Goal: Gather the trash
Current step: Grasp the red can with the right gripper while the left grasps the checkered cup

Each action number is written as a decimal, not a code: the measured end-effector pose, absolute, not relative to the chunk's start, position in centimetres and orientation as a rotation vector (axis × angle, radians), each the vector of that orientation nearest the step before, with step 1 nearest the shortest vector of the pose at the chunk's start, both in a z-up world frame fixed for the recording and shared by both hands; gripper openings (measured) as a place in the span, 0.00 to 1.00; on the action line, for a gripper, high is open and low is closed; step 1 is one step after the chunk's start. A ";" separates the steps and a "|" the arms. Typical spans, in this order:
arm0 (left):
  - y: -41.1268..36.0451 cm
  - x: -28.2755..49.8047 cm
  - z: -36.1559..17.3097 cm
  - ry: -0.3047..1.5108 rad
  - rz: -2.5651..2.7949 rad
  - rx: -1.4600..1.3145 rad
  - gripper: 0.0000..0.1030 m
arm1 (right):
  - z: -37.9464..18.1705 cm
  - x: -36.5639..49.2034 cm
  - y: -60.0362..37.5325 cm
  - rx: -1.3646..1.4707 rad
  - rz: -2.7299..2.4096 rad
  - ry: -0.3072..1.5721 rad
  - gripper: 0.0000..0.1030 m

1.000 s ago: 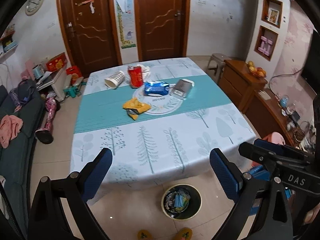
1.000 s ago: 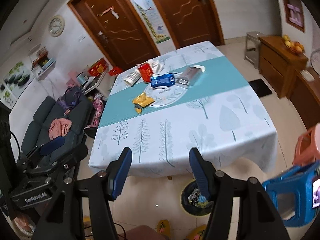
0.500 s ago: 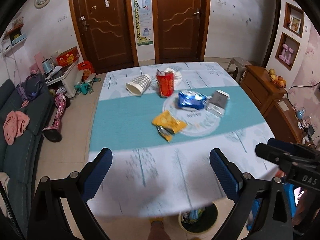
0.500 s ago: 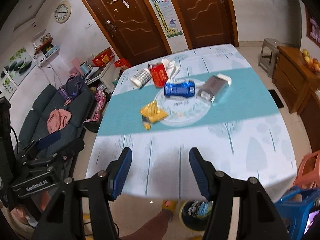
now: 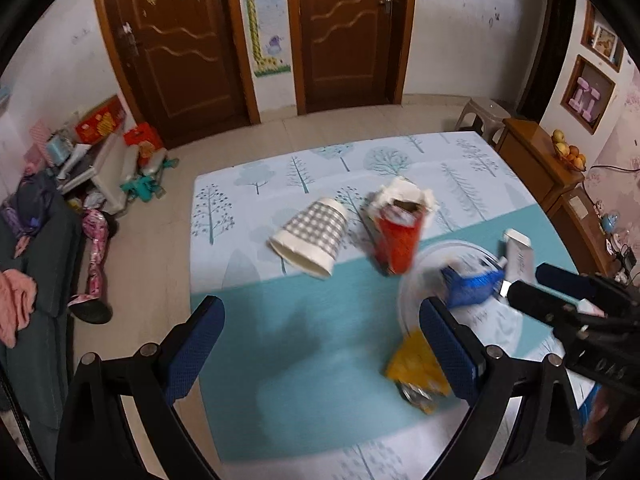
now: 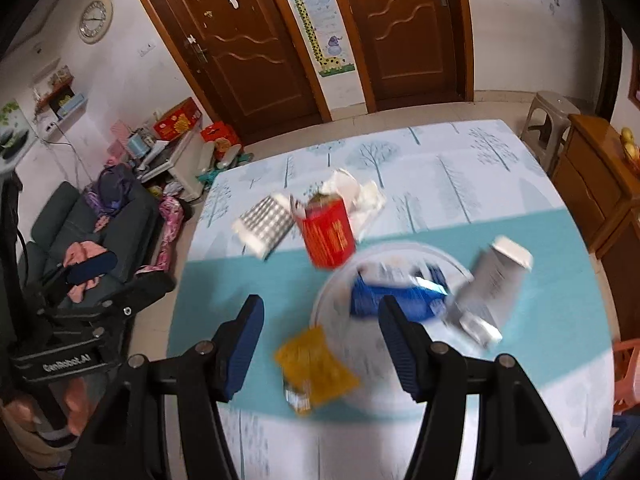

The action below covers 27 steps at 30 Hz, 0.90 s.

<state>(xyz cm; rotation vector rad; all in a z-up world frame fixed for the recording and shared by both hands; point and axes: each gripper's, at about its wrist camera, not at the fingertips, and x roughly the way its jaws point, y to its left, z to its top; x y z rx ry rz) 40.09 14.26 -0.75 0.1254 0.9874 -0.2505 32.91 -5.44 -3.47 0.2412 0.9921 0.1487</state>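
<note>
I'm reaching over the desk (image 6: pixel 500 168), both tools empty, jaws apart; next, close my right tool (image 6: pixel 320 326) on the yellow wrapper (image 6: pixel 316 368).

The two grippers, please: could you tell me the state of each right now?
Left gripper: open, holding nothing.
Right gripper: open, holding nothing, above the yellow wrapper.

Bare teal cloth (image 5: pixel 304 344) is lying open left of the yellow wrapper (image 6: pixel 316 368), while cup (image 5: pixel 310 236), red carton (image 5: pixel 398 240), blue packet (image 6: pixel 400 300) and grey box (image 6: pixel 494 280) are crowding the far right.
</note>
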 end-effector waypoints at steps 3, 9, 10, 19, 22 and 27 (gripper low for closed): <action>15.0 44.3 -2.6 1.037 -0.279 0.110 0.94 | -5.2 36.5 -3.7 0.244 0.125 0.993 0.58; 15.1 49.5 -7.0 1.121 -0.340 0.149 0.94 | -9.2 41.9 -0.8 0.208 0.048 1.005 0.65; 15.2 50.3 -7.8 1.128 -0.344 0.160 0.94 | -9.9 42.6 -0.6 0.205 0.035 1.012 0.65; 15.4 56.1 -13.1 1.235 -0.398 0.118 0.94 | -13.1 44.9 -0.6 0.211 -0.068 1.006 0.59; 14.9 57.4 -14.5 1.269 -0.421 0.115 0.94 | -13.3 44.9 -1.1 0.244 -0.052 0.990 0.44; 13.6 58.6 -16.2 1.295 -0.471 0.107 0.94 | -13.3 44.2 -1.7 0.261 -0.042 0.987 0.36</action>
